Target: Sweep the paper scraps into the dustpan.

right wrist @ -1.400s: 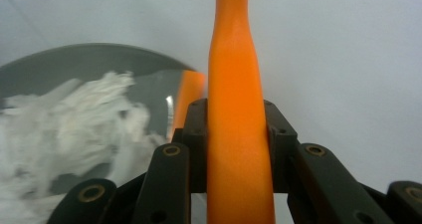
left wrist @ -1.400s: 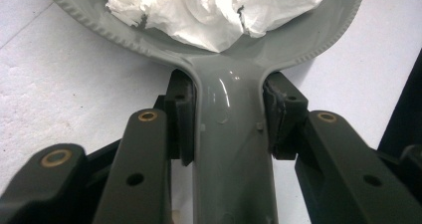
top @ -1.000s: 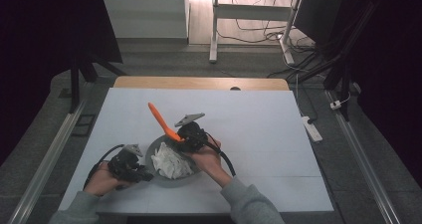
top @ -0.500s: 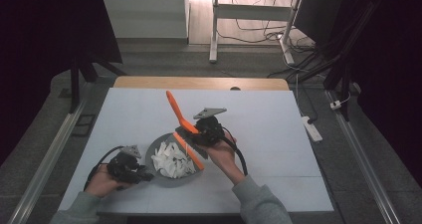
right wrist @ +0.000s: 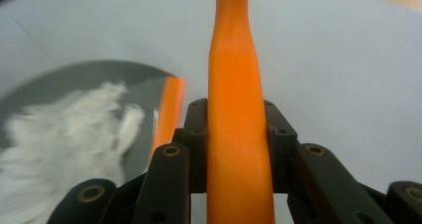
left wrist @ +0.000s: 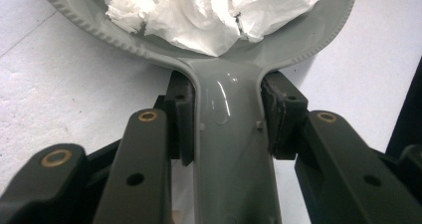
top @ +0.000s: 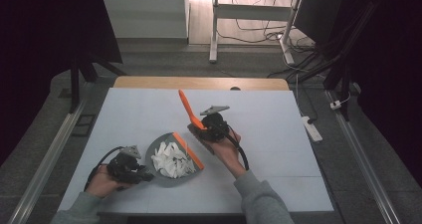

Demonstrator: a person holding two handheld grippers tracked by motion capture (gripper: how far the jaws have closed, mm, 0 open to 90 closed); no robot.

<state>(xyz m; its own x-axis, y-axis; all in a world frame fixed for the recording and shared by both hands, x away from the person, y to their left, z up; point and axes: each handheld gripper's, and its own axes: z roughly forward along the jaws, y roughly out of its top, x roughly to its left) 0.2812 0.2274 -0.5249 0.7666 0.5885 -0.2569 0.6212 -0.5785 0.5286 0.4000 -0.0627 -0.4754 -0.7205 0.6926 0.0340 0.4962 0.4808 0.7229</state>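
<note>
Since a second ago our right gripper (top: 201, 127) has carried the orange brush (top: 189, 112) off the paper scraps (top: 171, 159) to the dustpan's far right.

Nearest us, our left gripper (top: 144, 174) is clamped on the grey dustpan (top: 171, 180) handle, at the pan's near left. Crumpled white scraps fill the pan behind its orange lip. Beyond the dustpan, the right jaws are clamped on the brush handle, which points away over the table (top: 278, 119).
</note>
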